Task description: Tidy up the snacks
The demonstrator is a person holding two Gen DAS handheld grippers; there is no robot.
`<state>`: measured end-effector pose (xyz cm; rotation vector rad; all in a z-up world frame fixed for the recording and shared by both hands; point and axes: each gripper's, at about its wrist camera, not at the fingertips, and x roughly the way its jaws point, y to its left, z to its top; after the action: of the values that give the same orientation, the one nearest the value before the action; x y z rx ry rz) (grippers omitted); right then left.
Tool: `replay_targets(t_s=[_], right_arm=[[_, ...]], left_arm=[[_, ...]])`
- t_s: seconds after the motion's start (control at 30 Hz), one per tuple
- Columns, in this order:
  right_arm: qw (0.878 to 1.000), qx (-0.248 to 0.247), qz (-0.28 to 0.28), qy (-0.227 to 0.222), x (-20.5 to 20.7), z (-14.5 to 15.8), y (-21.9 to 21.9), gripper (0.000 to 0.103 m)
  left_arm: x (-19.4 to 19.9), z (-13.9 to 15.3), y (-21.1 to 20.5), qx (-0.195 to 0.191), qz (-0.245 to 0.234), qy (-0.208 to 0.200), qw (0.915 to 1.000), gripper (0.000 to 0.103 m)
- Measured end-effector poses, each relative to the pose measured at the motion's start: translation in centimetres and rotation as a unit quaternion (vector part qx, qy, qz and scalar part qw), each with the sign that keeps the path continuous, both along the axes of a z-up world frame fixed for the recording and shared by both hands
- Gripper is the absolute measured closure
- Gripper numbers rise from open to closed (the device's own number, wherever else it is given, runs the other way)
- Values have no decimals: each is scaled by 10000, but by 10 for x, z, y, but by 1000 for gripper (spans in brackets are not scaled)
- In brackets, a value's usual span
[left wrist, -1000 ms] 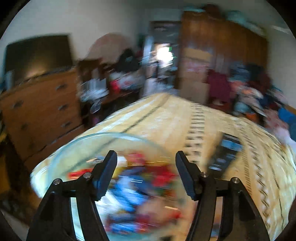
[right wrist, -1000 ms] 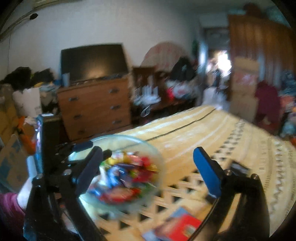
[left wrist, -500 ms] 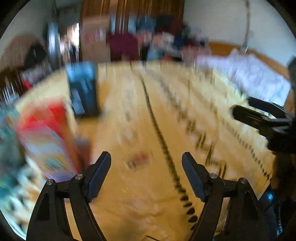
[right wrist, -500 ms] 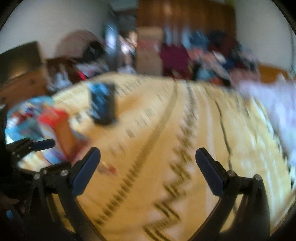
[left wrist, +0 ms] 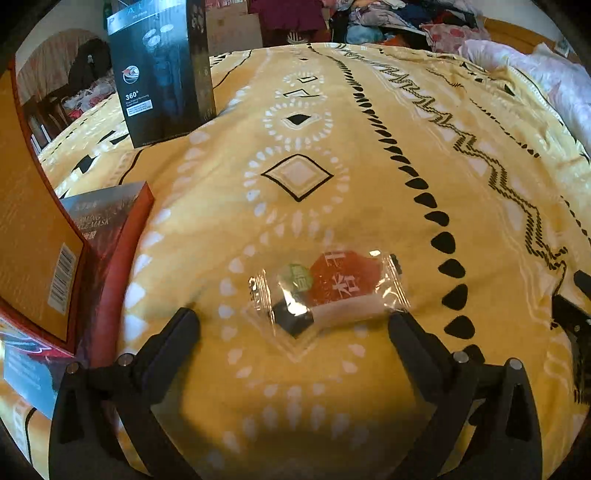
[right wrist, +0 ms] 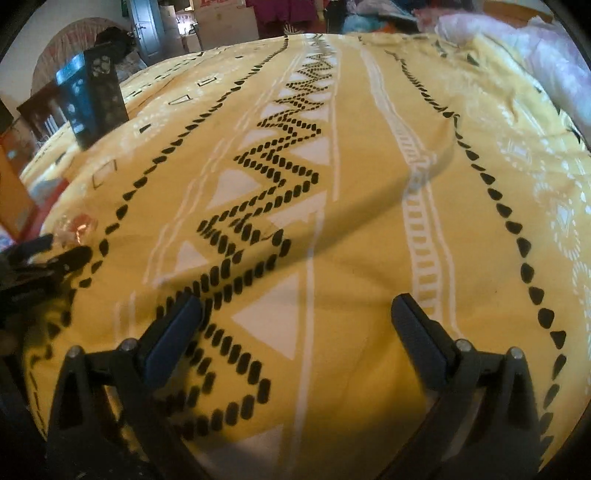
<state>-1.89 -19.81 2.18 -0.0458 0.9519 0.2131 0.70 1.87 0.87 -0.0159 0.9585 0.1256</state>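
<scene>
Snack packet not yet picked up; sorting barely begun

Snack packet (left wrist: 327,291) lies on the yellow bedspread (left wrist: 369,147), between the opening, empty left gripper (left wrist: 293,325) fingers; right gripper (right wrist: 295,314) wide open, empty, over bare cloth; boxes (left wrist: 110,236) beside

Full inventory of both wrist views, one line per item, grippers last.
snack packet: 1, clear wrapper with red, green and black inside, on the bedspread just ahead of the left gripper.
bedspread: 1, yellow with black and white pattern, under everything.
black box: 1, upright, far left.
red boxes: 2 at least, red-orange, left edge.
clothes pile: mixed colours, beyond the bed.
left gripper: black, jaws opening, nothing gripped.
right gripper: black with blue pads, open, over bare bedspread.
</scene>
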Motion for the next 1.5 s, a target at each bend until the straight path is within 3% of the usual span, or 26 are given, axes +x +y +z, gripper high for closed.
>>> replay_targets(t_s=[1.5], right_arm=[[9999, -39, -26, -165, 2, -6, 5, 0]], left_arm=[[-10, 3, 1, 19, 71, -71, 9999, 0]])
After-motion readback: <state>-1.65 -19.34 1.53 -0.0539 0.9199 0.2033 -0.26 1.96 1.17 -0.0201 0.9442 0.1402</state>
